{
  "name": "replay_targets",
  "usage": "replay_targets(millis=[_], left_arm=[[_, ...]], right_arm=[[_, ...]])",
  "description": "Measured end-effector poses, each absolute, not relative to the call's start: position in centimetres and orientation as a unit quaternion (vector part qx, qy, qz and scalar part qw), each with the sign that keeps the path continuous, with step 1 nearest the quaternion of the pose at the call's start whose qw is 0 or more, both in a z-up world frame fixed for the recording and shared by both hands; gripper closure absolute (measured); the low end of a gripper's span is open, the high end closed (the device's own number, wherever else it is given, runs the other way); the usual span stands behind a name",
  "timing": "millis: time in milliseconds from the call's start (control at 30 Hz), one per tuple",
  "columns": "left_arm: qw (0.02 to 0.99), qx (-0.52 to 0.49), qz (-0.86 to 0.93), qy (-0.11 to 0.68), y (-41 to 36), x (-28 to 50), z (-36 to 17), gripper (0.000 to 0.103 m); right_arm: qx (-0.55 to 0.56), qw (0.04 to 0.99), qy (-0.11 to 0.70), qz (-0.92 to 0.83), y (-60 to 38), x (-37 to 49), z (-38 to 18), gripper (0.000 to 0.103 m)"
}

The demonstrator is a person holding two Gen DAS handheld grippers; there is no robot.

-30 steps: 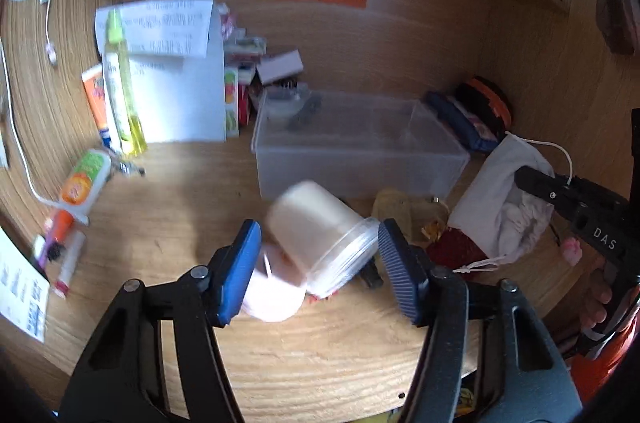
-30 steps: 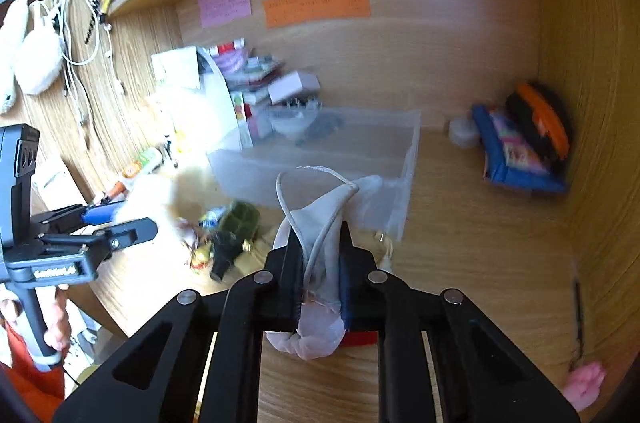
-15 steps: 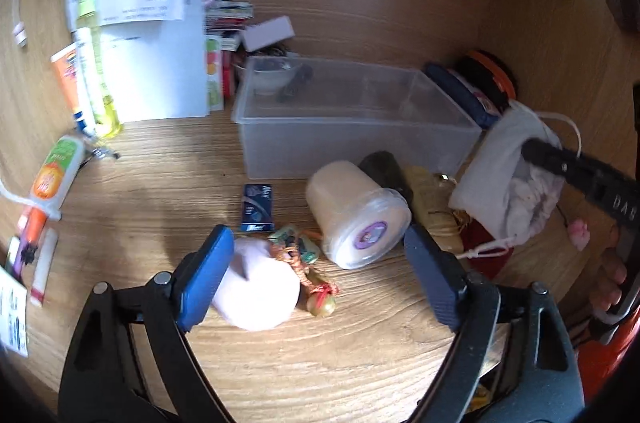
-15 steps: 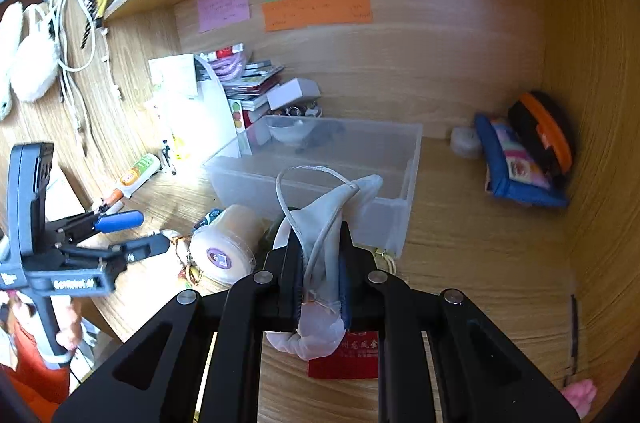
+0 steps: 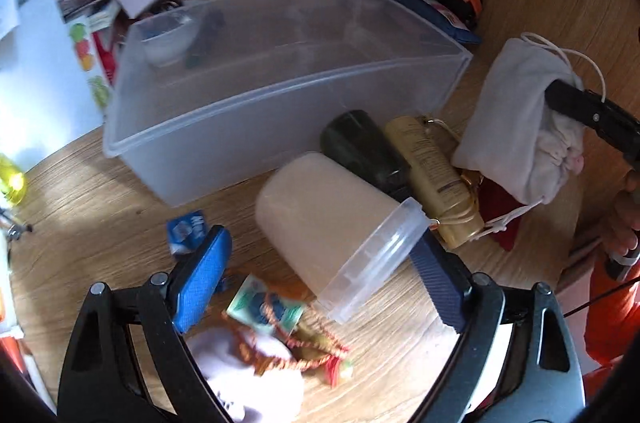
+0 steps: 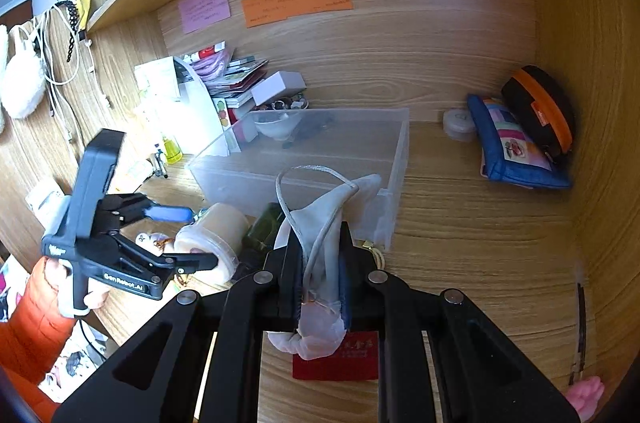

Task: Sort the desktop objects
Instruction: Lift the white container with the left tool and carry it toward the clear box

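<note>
**Left gripper closes in on the cream tub**

Closer now than half a second ago, the left gripper [image 5: 320, 287] has come down to straddle the cream tub [image 5: 332, 219], which lies on its side on the desk [image 5: 100, 191] just before the clear storage bin [image 5: 280, 95]; jaws spread wide, gripping nothing. Right gripper [image 6: 320, 275] stays clenched on the white drawstring pouch [image 6: 328, 223], lifted. Tub looks light, rigid, smooth and likely to roll; best pinched across the body near its clear lid [image 5: 376, 259]. Count: one tub, one pouch, one bin, one dark green bottle [image 5: 360, 147], one yellow bottle [image 5: 432, 175].
</note>
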State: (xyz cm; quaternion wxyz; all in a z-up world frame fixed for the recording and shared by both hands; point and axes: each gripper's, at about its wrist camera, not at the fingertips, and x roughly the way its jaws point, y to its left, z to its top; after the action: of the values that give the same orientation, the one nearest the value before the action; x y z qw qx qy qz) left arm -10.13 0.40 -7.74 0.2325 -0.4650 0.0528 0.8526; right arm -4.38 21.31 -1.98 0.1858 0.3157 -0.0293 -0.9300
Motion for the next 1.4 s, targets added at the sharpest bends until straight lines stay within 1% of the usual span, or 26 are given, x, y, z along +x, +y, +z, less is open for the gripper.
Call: replay_targets(millis=[233,300,367,533,600,767,1067,1233,1400], left_arm=[[0.245,-0.469,0.845,0.075,2.4,-11.0,-8.1,0.012],[0.250,-0.467,0.844,0.080,2.8,-11.2,-7.9,0.016],[0.259,-0.465,0.843,0.082,3.4,-11.2,-7.8,0.026],[0.248,-0.455,0.850,0.091,4.2,-10.8,-7.7,0.027],[0.243,-0.456,0.852,0.085,4.0,-10.7,-7.6,0.029],[0.235,-0.446,0.861,0.062,3.3,-10.1,-7.0,0.037],[0.209,-0.429,0.879,0.006,1.3,-9.0,-6.2,0.038],[0.192,-0.387,0.902,0.007,0.3,-7.4,-3.7,0.038],[0.187,-0.359,0.914,-0.010,-0.7,-7.0,-1.1,0.038]], right_arm=[[0.326,0.193,-0.046,-0.924,21.8,-5.9,-2.6,0.090],[0.327,0.194,-0.047,-0.924,21.8,-6.2,-2.8,0.090],[0.327,0.196,-0.046,-0.923,21.9,-6.3,-2.9,0.090],[0.328,0.198,-0.051,-0.923,22.1,-6.5,-2.8,0.090],[0.328,0.199,-0.050,-0.922,22.2,-6.5,-2.7,0.090],[0.319,0.206,-0.054,-0.923,22.3,-6.4,-1.8,0.090],[0.291,0.217,-0.044,-0.931,21.3,-5.6,0.9,0.090],[0.276,0.220,-0.040,-0.935,20.8,-5.6,2.3,0.090],[0.258,0.221,-0.031,-0.940,20.2,-5.9,4.0,0.090]])
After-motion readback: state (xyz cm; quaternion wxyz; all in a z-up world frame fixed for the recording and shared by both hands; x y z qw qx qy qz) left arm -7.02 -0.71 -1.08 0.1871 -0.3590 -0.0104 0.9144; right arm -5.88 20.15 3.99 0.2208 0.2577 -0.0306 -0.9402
